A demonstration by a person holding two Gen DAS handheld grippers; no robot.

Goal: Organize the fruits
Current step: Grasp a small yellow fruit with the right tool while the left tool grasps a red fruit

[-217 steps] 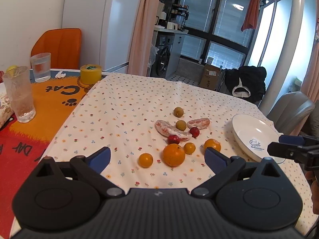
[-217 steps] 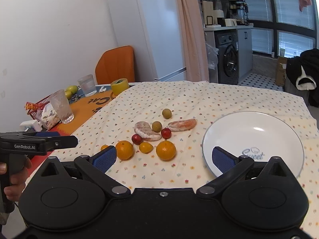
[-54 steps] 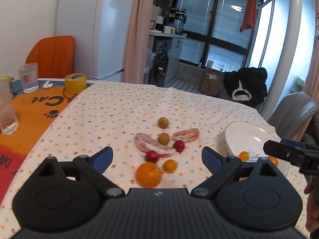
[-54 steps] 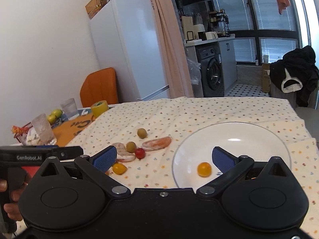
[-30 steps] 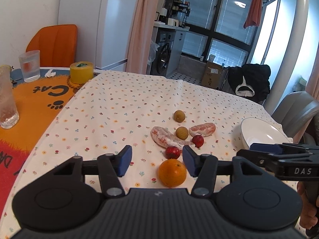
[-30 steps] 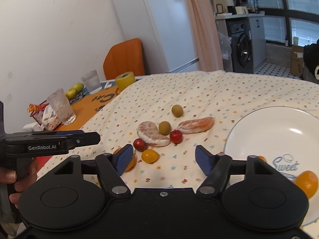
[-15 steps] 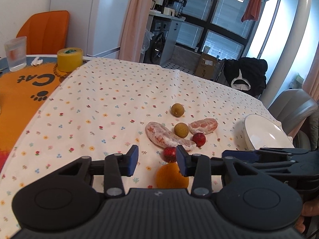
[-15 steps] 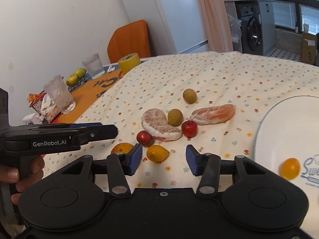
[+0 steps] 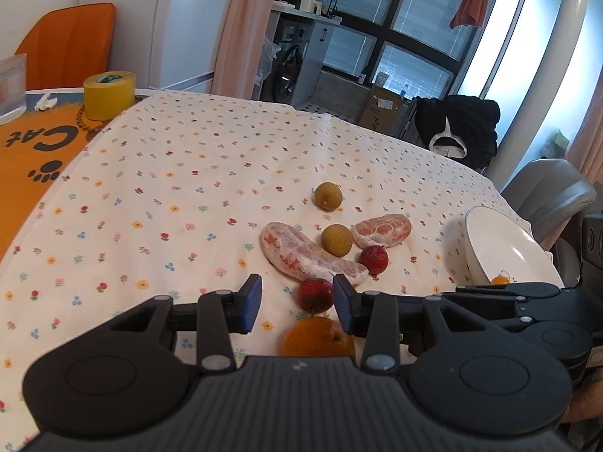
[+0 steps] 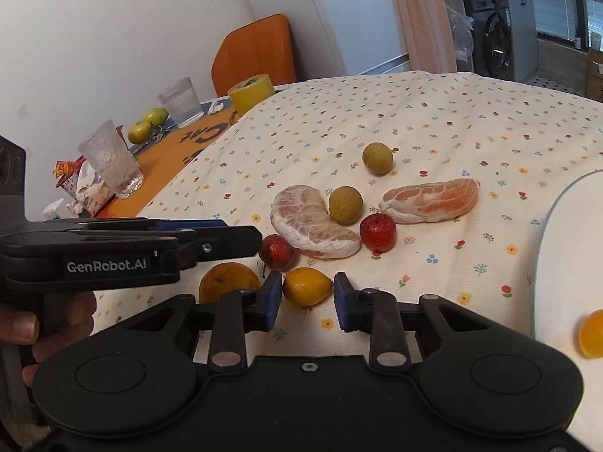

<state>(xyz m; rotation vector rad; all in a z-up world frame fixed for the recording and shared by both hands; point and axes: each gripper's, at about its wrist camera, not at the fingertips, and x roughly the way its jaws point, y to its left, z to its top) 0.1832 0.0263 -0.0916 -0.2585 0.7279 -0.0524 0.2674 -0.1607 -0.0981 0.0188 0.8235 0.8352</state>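
On the flowered cloth lie two peeled pomelo segments (image 10: 312, 222), two brown-green round fruits (image 10: 345, 204) and small red fruits (image 10: 377, 232). My right gripper (image 10: 307, 299) is shut on a small yellow fruit (image 10: 307, 286) that rests on the cloth, both pads touching it. My left gripper (image 9: 297, 303) is open with narrowed jaws, and a dark red fruit (image 9: 314, 295) sits just past its tips near the right pad. An orange (image 9: 319, 339) lies under it. The white plate (image 10: 557, 263) at the right holds a small orange fruit (image 10: 591, 333).
A yellow tape roll (image 9: 109, 94), two drinking glasses (image 10: 111, 160), green apples (image 10: 147, 126) and snack packets (image 10: 84, 184) stand on the orange mat at the left. An orange chair (image 9: 68, 41) and a grey chair (image 9: 546, 196) flank the table. A hand (image 10: 22, 331) holds the left gripper.
Both grippers came down and forward to the fruit and narrowed their jaws. The right one closed onto the small yellow fruit. Earlier, small orange fruits went from the cloth to the plate.
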